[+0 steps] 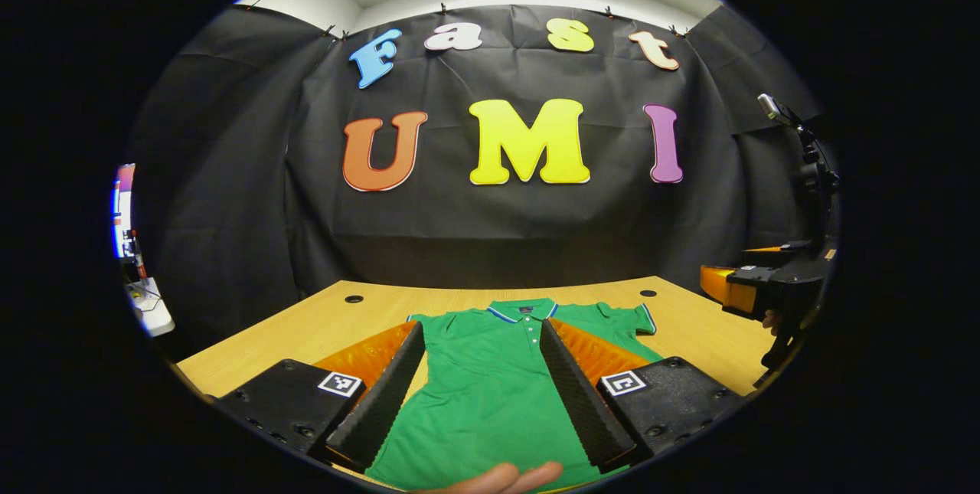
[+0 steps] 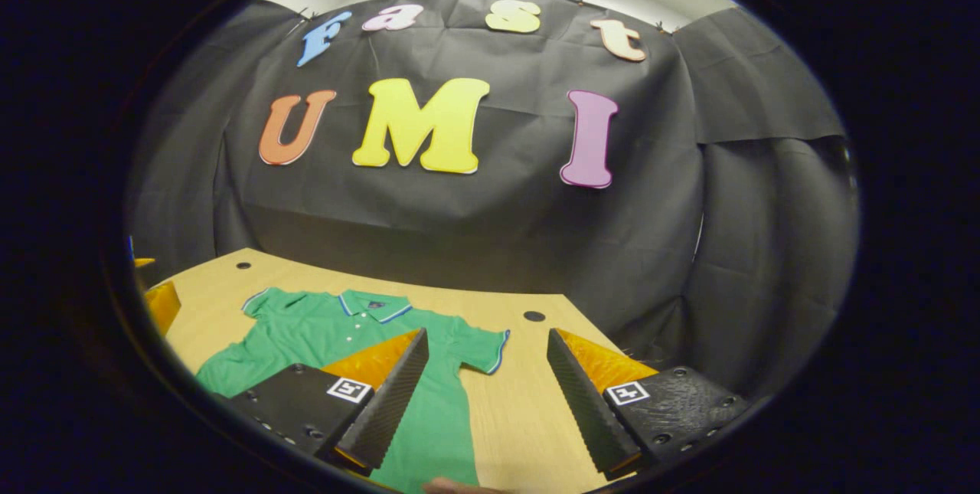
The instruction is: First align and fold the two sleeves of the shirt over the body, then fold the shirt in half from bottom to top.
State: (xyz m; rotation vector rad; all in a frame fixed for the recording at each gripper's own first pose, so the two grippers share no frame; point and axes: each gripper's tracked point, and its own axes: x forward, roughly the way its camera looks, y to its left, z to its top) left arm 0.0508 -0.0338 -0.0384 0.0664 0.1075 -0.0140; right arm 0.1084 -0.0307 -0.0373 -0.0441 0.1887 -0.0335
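A green polo shirt lies flat on the wooden table, collar at the far side, buttons up. One short sleeve spreads out to the side; the other is mostly hidden behind a finger. My left gripper hovers open over the shirt's body, a finger on each side. A person's fingertip shows at the near hem. The right gripper hangs off to the right, above the table edge. In the right gripper view the shirt is at the left, and my right gripper is open beside the spread sleeve.
Round cable holes sit near the table's far edge. A dark stand with a device rises at the right. A white object lies off the table's left. Bare wood stretches right of the shirt.
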